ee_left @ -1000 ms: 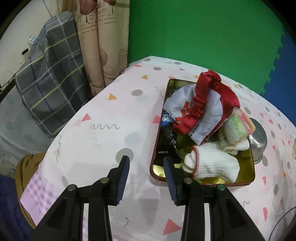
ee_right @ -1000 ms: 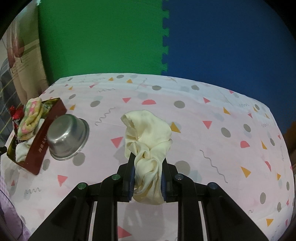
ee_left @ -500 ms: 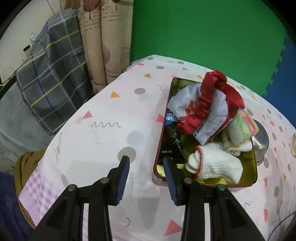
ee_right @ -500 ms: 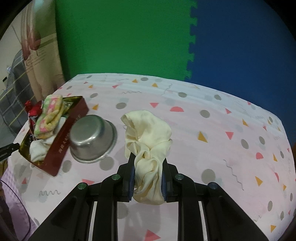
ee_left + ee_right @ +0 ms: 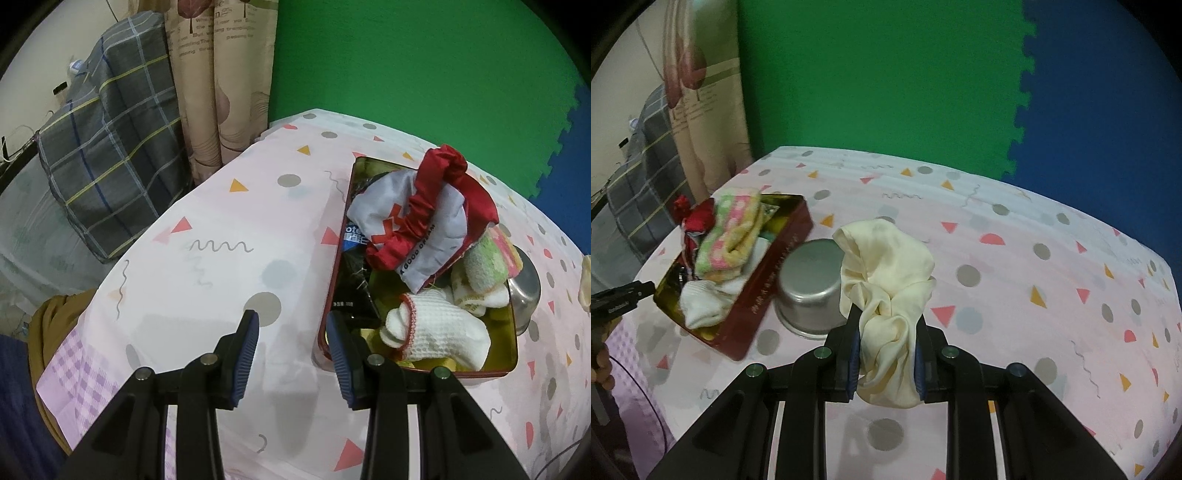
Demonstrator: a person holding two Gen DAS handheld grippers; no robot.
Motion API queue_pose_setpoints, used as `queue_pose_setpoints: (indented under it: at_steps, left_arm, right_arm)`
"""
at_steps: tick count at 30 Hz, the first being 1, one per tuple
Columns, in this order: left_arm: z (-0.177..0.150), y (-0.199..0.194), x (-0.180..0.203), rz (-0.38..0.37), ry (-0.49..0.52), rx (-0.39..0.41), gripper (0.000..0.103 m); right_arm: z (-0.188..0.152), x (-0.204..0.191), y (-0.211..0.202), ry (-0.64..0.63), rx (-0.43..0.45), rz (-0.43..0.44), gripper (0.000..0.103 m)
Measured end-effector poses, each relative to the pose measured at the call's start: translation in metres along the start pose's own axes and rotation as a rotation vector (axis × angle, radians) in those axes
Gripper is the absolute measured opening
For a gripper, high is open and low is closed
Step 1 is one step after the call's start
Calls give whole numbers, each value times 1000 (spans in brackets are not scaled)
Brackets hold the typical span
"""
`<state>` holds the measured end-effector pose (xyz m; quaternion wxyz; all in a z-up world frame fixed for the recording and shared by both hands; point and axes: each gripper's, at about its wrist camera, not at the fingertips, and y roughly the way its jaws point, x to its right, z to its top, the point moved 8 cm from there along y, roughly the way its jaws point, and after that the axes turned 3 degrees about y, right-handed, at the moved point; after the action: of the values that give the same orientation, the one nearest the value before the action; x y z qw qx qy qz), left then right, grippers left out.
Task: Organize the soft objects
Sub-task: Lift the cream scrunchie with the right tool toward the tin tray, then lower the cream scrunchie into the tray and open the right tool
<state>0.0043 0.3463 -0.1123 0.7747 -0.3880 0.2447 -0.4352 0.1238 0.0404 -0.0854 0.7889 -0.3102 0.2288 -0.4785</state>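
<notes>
My right gripper [image 5: 886, 350] is shut on a cream cloth [image 5: 886, 273] and holds it above the table, right of the steel cup. A red tin box [image 5: 421, 295] holds a red-and-grey pouch [image 5: 417, 221], a white sock [image 5: 439, 332] and a green-pink towel [image 5: 484, 266]. The box also shows in the right wrist view [image 5: 764, 291], at the left. My left gripper [image 5: 291, 343] is open and empty, low over the table at the box's near left corner.
An upturned steel cup [image 5: 812, 288] stands right beside the box; it shows behind the box in the left wrist view [image 5: 524, 291]. The patterned tablecloth [image 5: 221, 258] drops off at the left, where a plaid-covered object [image 5: 103, 158] and curtains stand.
My right gripper has carried the cream cloth leftward, toward the cup and box. My left gripper has drifted slightly back and left; its jaws stay open.
</notes>
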Motion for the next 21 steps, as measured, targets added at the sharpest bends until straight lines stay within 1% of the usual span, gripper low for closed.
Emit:
queue_pose_setpoints:
  at_steps: [11, 21]
  left_arm:
    - [1, -2, -4, 5, -24, 4, 39]
    - [2, -2, -7, 2, -36, 3, 39]
  right_arm:
    - [6, -51, 0, -67, 6, 72, 22]
    - [12, -90, 4, -98, 8, 141, 22]
